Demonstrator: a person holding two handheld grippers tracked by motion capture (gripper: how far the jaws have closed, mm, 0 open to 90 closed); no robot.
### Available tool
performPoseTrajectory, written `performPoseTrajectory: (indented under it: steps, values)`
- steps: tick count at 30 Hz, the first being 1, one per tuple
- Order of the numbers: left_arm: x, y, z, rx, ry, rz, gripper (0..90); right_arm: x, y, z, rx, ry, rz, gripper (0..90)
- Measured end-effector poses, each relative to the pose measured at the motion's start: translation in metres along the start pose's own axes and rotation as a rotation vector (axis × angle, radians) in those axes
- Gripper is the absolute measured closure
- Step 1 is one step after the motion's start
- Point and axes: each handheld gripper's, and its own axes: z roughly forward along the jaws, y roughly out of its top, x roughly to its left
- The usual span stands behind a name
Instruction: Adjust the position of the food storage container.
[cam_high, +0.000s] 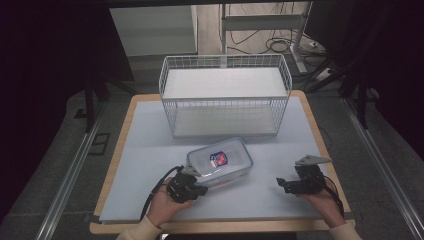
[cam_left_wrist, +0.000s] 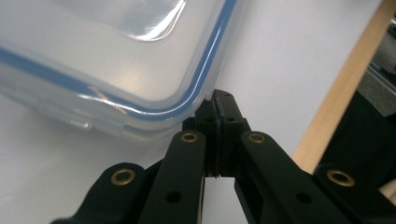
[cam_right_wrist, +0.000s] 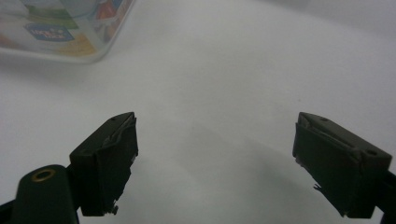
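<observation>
Left gripper (cam_left_wrist: 218, 100): fingers (cam_left_wrist: 229, 112) pressed together with no gap between them and nothing visibly caught; the tips touch, or sit just under, the near rounded corner of the box. In the high view this gripper (cam_high: 197, 187) is held by the left hand (cam_high: 167, 205) at the near-left of the worktop, right at the box's near edge.

Right gripper (cam_right_wrist: 215, 158): fingers (cam_right_wrist: 109, 158) spread wide and empty, above bare white surface. In the high view it (cam_high: 282, 184) sits near-right, held by the right hand (cam_high: 322, 202), grey three-cornered plate (cam_high: 312, 160) on top, well apart from the box.

Box (cam_high: 220, 162): clear plastic food box, lid with blue rim seal, small red-and-blue label on top. Lies flat, middle of the worktop toward the near side, turned slightly askew. In the left gripper view the box (cam_left_wrist: 116, 60) shows its rounded corner and a side clip; in the right gripper view the box (cam_right_wrist: 65, 28) appears at far left with a printed label.

Wire basket (cam_high: 225, 95): white, rectangular, standing at the far middle of the worktop, just beyond the box, apart from it.

Worktop (cam_high: 280, 210): pale sheet over a wooden board.
</observation>
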Motion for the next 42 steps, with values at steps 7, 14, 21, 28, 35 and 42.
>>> performPoseTrajectory:
  steps: [7, 14, 21, 28, 35, 42]
  values:
    - [0.02, -0.001, -0.004, -0.014, 0.021, -0.049, 90.0, 0.0, 0.0, 0.001, 0.002, 0.003, -0.004, 14.1]
    - [0.032, -0.001, -0.008, -0.029, 0.034, -0.077, 90.0, 0.001, 0.0, 0.002, 0.004, 0.006, -0.008, 14.1]
    - [0.041, -0.002, -0.011, -0.028, 0.048, -0.094, 90.0, 0.002, 0.0, 0.002, 0.009, 0.008, -0.007, 14.1]
    - [0.044, -0.015, -0.019, -0.043, 0.049, -0.121, 90.0, 0.003, 0.0, 0.002, 0.0, 0.011, -0.015, 14.3]
    - [0.062, -0.026, -0.038, -0.081, 0.092, -0.176, 89.2, 0.002, 0.001, 0.0, -0.027, 0.034, 0.002, 15.3]
    - [0.074, -0.025, -0.05, -0.175, 0.167, -0.242, 47.9, 0.002, 0.002, 0.0, -0.022, 0.046, 0.016, 16.6]
